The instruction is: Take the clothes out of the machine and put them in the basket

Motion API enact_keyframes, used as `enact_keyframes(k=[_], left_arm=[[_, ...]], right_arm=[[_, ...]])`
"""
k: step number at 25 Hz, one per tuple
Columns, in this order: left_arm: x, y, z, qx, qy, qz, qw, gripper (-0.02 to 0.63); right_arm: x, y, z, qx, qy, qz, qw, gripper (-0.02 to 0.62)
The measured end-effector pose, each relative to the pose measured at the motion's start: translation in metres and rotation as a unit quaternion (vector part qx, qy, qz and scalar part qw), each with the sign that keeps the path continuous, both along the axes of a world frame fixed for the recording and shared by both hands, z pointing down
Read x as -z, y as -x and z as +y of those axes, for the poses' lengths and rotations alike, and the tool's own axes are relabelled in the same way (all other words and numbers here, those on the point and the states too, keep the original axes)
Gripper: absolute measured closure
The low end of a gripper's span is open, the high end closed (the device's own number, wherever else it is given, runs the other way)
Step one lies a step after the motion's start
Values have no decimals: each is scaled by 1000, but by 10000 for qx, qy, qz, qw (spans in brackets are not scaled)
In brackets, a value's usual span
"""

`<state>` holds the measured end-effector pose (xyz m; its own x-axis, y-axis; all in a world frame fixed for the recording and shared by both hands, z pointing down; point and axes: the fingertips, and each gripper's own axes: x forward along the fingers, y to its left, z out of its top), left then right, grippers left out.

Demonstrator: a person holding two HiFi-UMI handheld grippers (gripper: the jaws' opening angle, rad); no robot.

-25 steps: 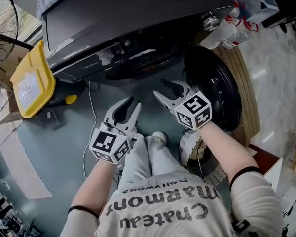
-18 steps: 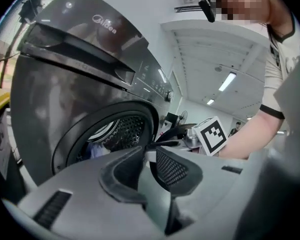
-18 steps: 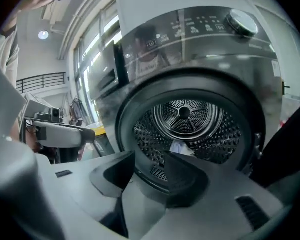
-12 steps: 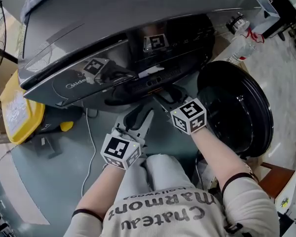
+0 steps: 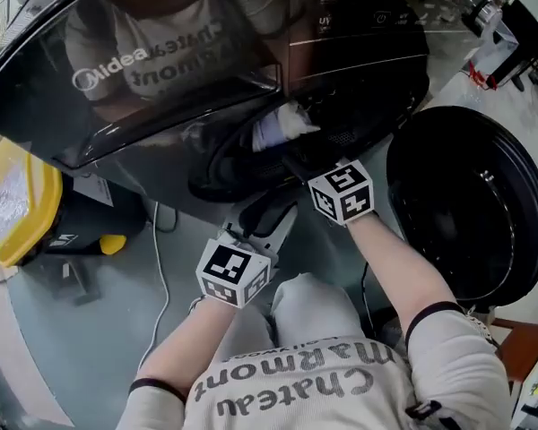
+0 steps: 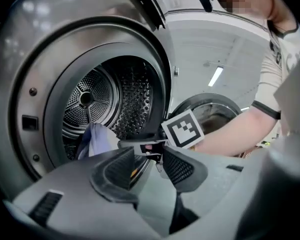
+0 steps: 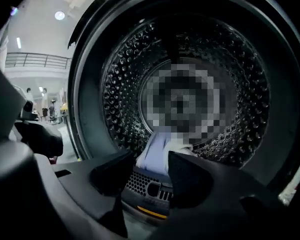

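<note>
Left hand-held gripper (image 6: pixel 147 156) and right hand-held gripper (image 7: pixel 150 171) now down at machine (image 5: pixel 161 61) mouth, jaws just spread wider, empty; clothes (image 7: pixel 160 151) ahead, grab next.

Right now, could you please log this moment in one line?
left gripper: just opening, empty; right gripper: just opening, empty; clothes: in drum; door: open

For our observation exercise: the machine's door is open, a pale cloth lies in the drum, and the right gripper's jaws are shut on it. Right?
No. The right gripper view shows the right gripper with jaws apart, just opened further, and empty; the cloth lies beyond them in the drum.
</note>
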<state>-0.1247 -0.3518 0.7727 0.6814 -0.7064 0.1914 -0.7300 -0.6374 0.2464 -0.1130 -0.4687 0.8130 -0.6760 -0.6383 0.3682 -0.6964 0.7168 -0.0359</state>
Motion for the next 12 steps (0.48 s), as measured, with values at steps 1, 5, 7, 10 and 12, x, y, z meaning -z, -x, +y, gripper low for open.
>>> enact_keyframes(k=[1, 5, 7, 10, 12], left_arm=[[-4, 0, 2, -2, -34, -58, 10000, 434], [-10, 11, -2, 294, -123, -156, 9994, 434], [-8, 15, -2, 409, -86, -85, 9991, 433], [-2, 18, 1, 464, -149, -15, 9988, 433], [0, 21, 3, 517, -146, 104, 9985, 434]], right_arm=[[-5, 2, -2, -15, 21, 21, 10000, 369], [-15, 7, -17, -164, 21, 83, 9998, 364], [-20, 12, -25, -211, 47, 187, 9996, 355], [-26, 19, -40, -322, 133, 314, 9989, 334], [-29, 22, -49, -405, 153, 419, 9982, 330]])
